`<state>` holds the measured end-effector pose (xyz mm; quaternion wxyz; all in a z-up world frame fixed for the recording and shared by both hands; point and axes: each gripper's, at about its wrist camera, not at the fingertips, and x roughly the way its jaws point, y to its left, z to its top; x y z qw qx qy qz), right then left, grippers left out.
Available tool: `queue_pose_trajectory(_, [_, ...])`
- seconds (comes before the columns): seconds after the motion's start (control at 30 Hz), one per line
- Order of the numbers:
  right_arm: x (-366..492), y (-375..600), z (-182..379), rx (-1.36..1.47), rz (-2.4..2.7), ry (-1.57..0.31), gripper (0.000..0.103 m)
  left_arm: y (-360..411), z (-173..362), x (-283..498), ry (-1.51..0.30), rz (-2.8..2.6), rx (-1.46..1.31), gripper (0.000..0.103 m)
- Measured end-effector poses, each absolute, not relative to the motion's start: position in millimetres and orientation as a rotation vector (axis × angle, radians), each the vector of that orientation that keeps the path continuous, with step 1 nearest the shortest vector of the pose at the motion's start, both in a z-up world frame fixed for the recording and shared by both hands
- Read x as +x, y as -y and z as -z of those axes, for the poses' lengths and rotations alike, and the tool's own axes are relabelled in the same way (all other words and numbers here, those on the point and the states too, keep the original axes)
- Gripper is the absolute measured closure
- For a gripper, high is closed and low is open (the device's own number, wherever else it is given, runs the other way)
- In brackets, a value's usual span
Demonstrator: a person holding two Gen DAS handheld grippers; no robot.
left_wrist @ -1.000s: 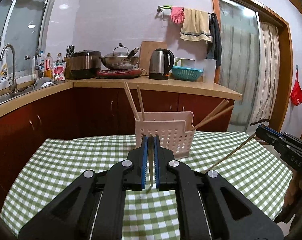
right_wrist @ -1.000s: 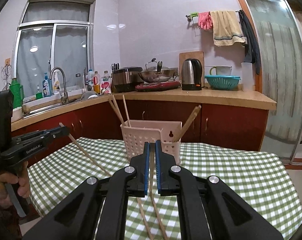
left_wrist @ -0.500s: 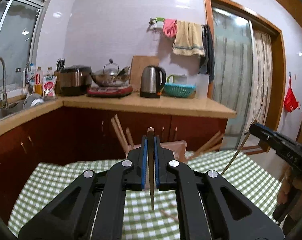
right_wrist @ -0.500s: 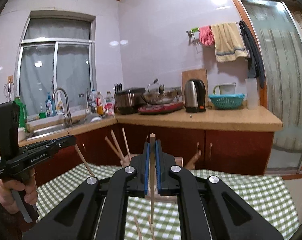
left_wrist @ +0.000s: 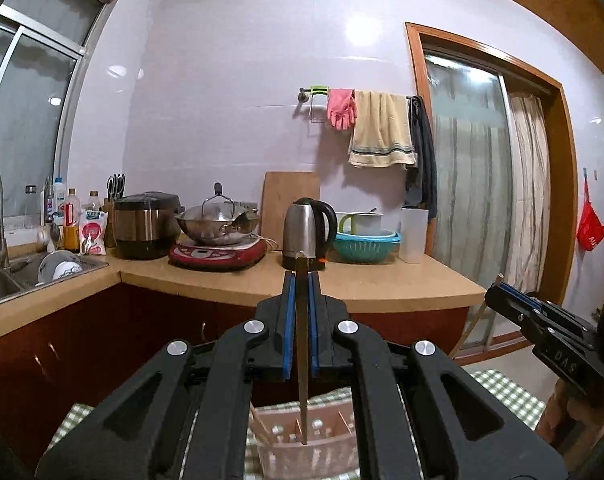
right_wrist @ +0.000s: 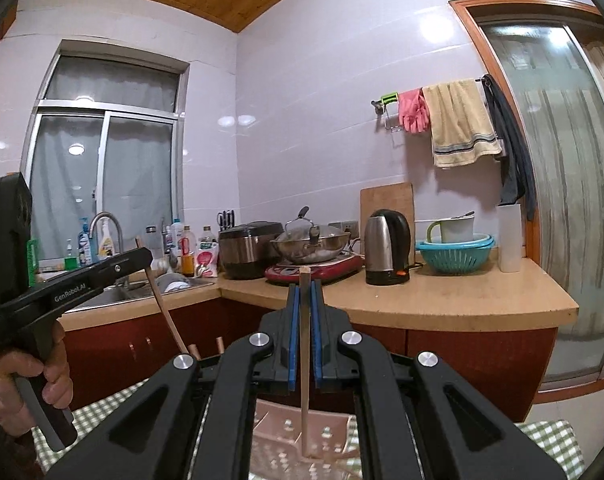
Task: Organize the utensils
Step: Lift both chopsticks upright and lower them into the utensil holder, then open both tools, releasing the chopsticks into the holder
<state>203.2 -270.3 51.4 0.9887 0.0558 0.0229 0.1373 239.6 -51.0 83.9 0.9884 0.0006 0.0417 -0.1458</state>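
Both grippers had risen since 1 second earlier, so the pale pink perforated plastic utensil basket (left_wrist: 310, 446) now sat low, beneath them, on the green-and-white checked tablecloth (right_wrist: 550, 438). Nearest the lens, the left gripper (left_wrist: 301, 280) pinched 1 slim wooden chopstick (left_wrist: 302, 360) upright, its lower tip over the basket. Likewise the right gripper (right_wrist: 305, 290) was clamped on another wooden chopstick (right_wrist: 304, 368) hanging above the basket. Beyond, a steel electric kettle (left_wrist: 308, 232) stood on the wooden counter (left_wrist: 382, 284).

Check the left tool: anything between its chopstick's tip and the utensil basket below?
Nothing. In the left wrist view, the chopstick clamped in the left tool hangs straight over the pink utensil basket, its tip apparently just inside the rim.
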Motion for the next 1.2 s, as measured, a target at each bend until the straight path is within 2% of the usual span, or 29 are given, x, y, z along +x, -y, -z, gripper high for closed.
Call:
queue_pose_trajectory(0.5, [267, 265, 13, 0.122, -0.268, -0.206, 0.097, 60, 1, 305, -0.261, 0.255, 0.038, 0.096])
queue_pose_trajectory(0.57, [266, 263, 19, 0.110, -0.265, -0.217, 0.096, 59, 8, 305, -0.268, 0.252, 0.039, 0.092])
queue_pose_trajectory(0.63, [266, 262, 20, 0.103, -0.265, -0.223, 0.096, 59, 12, 303, -0.272, 0.250, 0.043, 0.079])
queue_pose_trajectory(0.67, [265, 262, 20, 0.105, -0.267, -0.227, 0.095, 59, 13, 302, -0.273, 0.250, 0.045, 0.076])
queue_pose_trajectory(0.77, [260, 263, 17, 0.104, -0.263, -0.222, 0.084, 60, 14, 296, -0.274, 0.250, 0.055, 0.071])
queue_pose_trajectory(0.83, [251, 265, 14, 0.102, -0.258, -0.208, 0.079, 59, 12, 291, -0.273, 0.247, 0.053, 0.058])
queue_pose_trajectory(0.9, [240, 268, 11, 0.101, -0.253, -0.202, 0.075, 57, 10, 282, -0.275, 0.247, 0.035, 0.056])
queue_pose_trajectory(1.2, [185, 281, 19, 0.078, -0.254, -0.223, 0.075, 52, 18, 224, -0.307, 0.208, -0.008, 0.055])
